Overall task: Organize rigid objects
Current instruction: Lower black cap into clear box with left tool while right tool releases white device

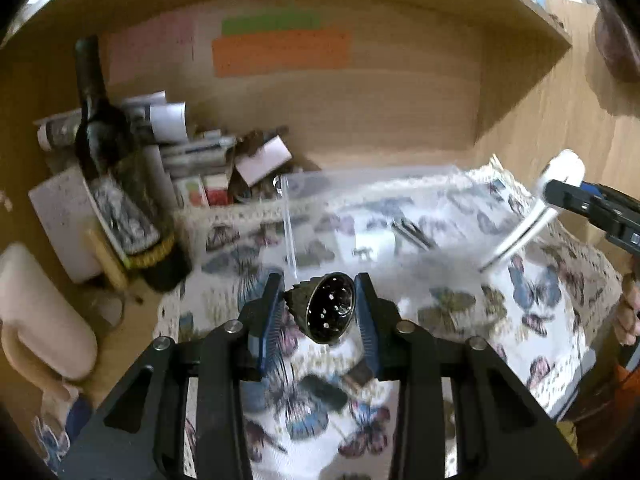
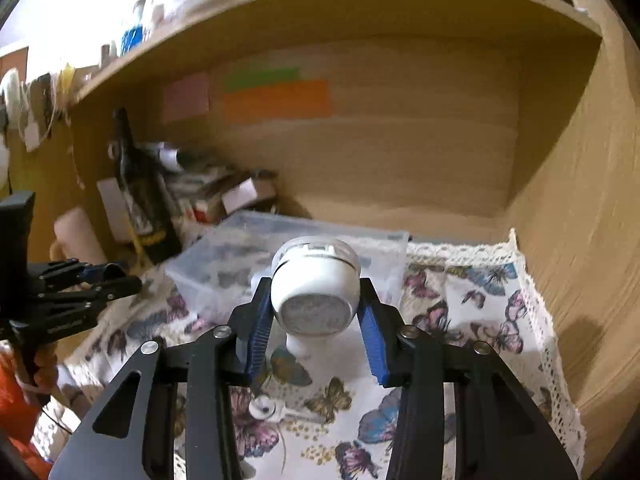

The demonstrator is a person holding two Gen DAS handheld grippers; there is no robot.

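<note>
My left gripper [image 1: 320, 304] is shut on a dark metal perforated cone-shaped piece [image 1: 326, 308], held above the butterfly-print cloth [image 1: 500, 300]. My right gripper [image 2: 314, 312] is shut on a white lint shaver [image 2: 316, 292] with a round mesh face, held above the same cloth [image 2: 460, 320]. In the left wrist view the right gripper [image 1: 560, 196] shows at the far right with the white shaver [image 1: 524, 216]. A clear plastic box [image 2: 240, 256] sits on the cloth ahead of both grippers; it also shows in the left wrist view [image 1: 360, 196].
A dark wine bottle [image 1: 116, 168] stands at the left among papers and small boxes [image 1: 208, 160]. A wooden shelf wall [image 2: 400, 140] with coloured sticky notes [image 2: 276, 100] closes the back. A small white part [image 2: 264, 408] lies on the cloth. The left gripper [image 2: 116, 280] shows at left.
</note>
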